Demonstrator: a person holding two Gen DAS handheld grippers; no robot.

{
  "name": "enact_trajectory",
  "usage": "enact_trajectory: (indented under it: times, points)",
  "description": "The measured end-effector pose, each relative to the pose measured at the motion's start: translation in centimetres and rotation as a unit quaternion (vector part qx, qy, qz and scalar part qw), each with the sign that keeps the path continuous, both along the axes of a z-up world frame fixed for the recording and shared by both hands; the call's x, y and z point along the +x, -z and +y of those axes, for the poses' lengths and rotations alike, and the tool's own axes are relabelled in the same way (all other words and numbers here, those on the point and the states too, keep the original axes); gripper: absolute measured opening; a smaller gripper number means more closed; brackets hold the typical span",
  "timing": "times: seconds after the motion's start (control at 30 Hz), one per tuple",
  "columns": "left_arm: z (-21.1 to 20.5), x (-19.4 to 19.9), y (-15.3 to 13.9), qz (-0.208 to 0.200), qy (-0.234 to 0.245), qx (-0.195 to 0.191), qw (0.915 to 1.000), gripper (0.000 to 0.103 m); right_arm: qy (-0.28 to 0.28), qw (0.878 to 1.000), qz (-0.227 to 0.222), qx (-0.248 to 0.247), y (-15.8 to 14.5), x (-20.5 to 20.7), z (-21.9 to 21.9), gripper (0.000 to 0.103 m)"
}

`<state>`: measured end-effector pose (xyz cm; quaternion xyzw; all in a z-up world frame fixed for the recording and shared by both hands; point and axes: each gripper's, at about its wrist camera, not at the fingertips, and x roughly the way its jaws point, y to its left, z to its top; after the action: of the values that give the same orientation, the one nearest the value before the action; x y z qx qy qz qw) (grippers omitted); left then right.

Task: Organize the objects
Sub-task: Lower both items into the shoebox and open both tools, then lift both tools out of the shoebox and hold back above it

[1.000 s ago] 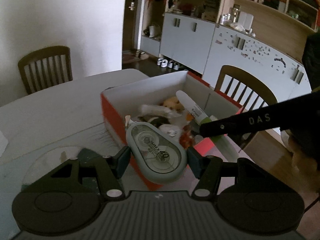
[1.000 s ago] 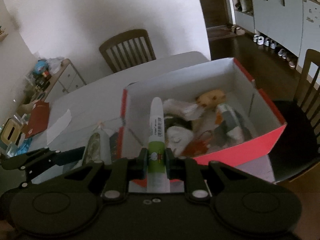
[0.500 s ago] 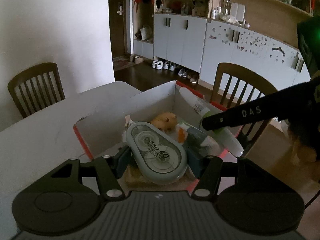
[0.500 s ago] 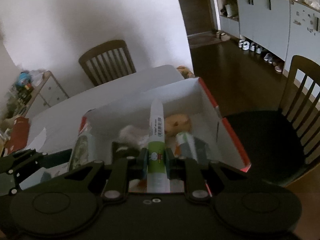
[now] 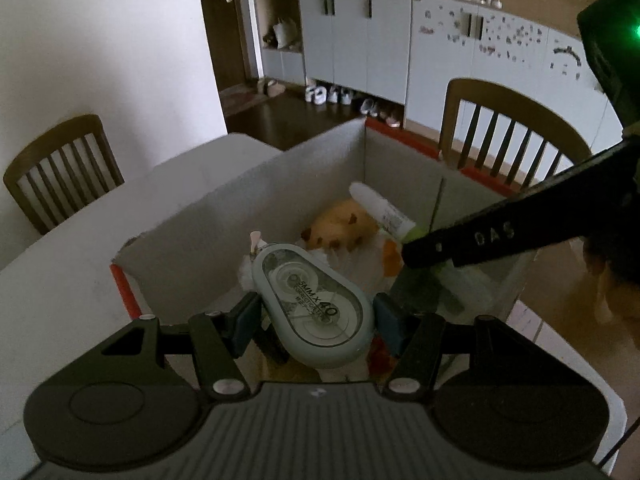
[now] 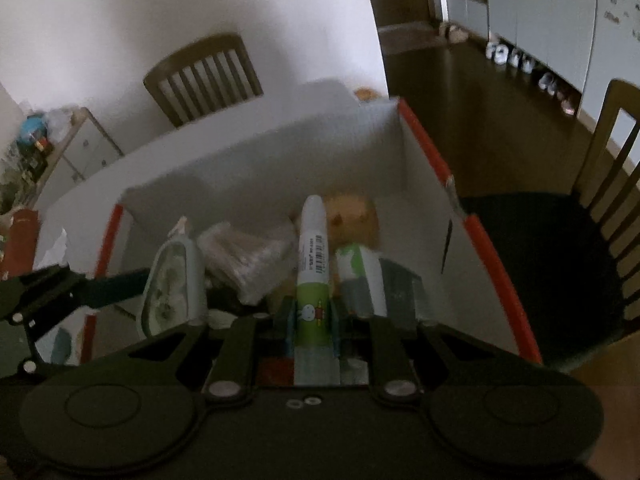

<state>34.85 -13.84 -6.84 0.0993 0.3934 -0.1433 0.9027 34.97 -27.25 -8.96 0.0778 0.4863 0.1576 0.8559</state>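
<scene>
Drop-off step, by the look of it: left gripper [image 5: 316, 316] clamped on the correction tape [image 5: 314, 304] and right gripper [image 6: 312, 320] clamped on a glue stick [image 6: 313, 276], both over the red box [image 6: 496, 276] w/ toys inside; next probably needs lowering, then fingers apart.

Dim, murky indoor light, brightest on the white wall [image 5: 100, 40]. Strong fisheye bending and dark vignetting at the corners. Soft motion blur throughout the right wrist view; left wrist view sharper.
</scene>
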Motion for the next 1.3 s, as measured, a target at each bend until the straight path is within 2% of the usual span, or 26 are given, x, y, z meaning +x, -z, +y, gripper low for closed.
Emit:
enact_trajectory:
  times: [0.37, 0.5, 0.63, 0.8, 0.9, 1.0, 1.13, 1.3]
  points:
    - [-1.0, 0.9, 1.8, 0.018, 0.014, 0.028, 0.9994, 0.061, -0.004, 1.0, 0.023, -0.02, 1.9, 0.6, 0.4, 0.017]
    - [-0.9, 1.5, 2.1, 0.03, 0.012, 0.027, 0.9991, 0.061, -0.006, 0.999, 0.028, -0.015, 2.0, 1.2, 0.0, 0.024]
    - [-0.8, 1.9, 2.1, 0.041, 0.006, 0.023, 0.9989, 0.062, -0.01, 0.999, 0.034, -0.016, 2.0, 1.3, -0.2, 0.025]
    - [-0.7, 1.9, 2.1, 0.047, -0.001, 0.022, 0.9986, 0.062, -0.014, 0.999, 0.03, -0.012, 1.4, 0.9, -0.9, 0.035]
    - [-0.5, 1.7, 1.8, 0.044, -0.002, 0.022, 0.9988, 0.062, -0.017, 0.999, 0.025, -0.011, 0.9, 0.6, -1.2, 0.036]
    - [-0.3, 1.3, 1.5, 0.038, -0.008, 0.017, 0.9991, 0.067, -0.02, 1.0, 0.02, -0.012, 0.4, 0.2, -1.3, 0.038]
    - [0.1, 0.7, 1.2, 0.037, -0.016, 0.006, 0.9992, 0.067, -0.025, 1.0, 0.012, -0.008, -0.3, -0.3, -1.6, 0.042]
    - [0.6, -0.6, 0.6, 0.027, -0.028, -0.004, 0.9992, 0.067, -0.032, 0.999, -0.008, -0.011, -1.5, -1.3, -1.8, 0.052]
